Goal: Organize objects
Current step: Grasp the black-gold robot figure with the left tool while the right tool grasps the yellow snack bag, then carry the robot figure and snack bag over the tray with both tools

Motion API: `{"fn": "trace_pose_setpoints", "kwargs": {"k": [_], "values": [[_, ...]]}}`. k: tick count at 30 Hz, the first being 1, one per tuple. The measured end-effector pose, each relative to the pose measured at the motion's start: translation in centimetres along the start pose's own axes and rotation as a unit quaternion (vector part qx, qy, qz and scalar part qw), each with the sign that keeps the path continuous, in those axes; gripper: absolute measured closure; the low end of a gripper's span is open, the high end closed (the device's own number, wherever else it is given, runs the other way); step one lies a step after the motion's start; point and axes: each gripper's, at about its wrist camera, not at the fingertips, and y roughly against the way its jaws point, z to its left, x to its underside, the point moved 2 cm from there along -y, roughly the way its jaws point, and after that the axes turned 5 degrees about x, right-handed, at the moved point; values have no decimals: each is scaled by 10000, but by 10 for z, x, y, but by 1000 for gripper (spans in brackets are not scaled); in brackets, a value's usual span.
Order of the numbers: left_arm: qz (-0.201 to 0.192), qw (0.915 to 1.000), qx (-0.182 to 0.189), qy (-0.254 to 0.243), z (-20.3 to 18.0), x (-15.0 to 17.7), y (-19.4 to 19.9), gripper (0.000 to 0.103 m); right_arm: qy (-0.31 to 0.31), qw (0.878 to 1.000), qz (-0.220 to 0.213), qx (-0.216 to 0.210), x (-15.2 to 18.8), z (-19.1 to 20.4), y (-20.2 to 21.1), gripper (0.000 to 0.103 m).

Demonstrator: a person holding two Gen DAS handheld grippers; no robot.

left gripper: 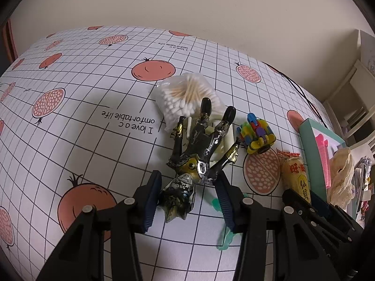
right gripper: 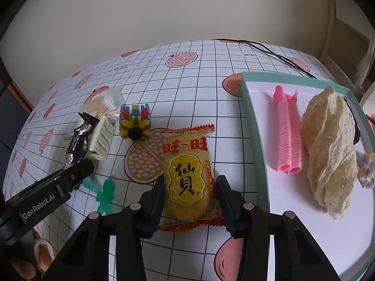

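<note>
A black, gold and silver action figure (left gripper: pixel 199 149) lies on the patterned tablecloth. My left gripper (left gripper: pixel 187 195) is open, its jaws on either side of the figure's head. The figure also shows in the right wrist view (right gripper: pixel 78 138) beside a white ribbed clip (right gripper: pixel 102 140). A yellow and red rice cracker packet (right gripper: pixel 187 175) lies between the open jaws of my right gripper (right gripper: pixel 189 201); whether the pads touch it I cannot tell. The packet also shows in the left wrist view (left gripper: pixel 294 175).
A teal-rimmed white box (right gripper: pixel 252 121) at the right holds pink hair rollers (right gripper: pixel 288 135), a cream lace cloth (right gripper: pixel 330 149) and a pastel beaded band (right gripper: pixel 365 171). A cotton swab bag (left gripper: pixel 187 96), a colourful block toy (left gripper: pixel 256 133) and a green plastic figure (right gripper: pixel 105 192) lie on the table.
</note>
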Motion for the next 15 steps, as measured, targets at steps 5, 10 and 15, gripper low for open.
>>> {"fn": "trace_pose_setpoints", "kwargs": {"k": [5,10,15], "values": [[36,10000,-19,-20,-1,-1,1,57,-30,10000,10,-36,0,-3,1,60],[46,10000,-28,28,1,-2,5,57,-78,9999,49,-122,0,-4,4,61],[-10,10000,-43,4,-1,-5,15,57,-49,9997,-40,-222,-4,-2,14,62]]}}
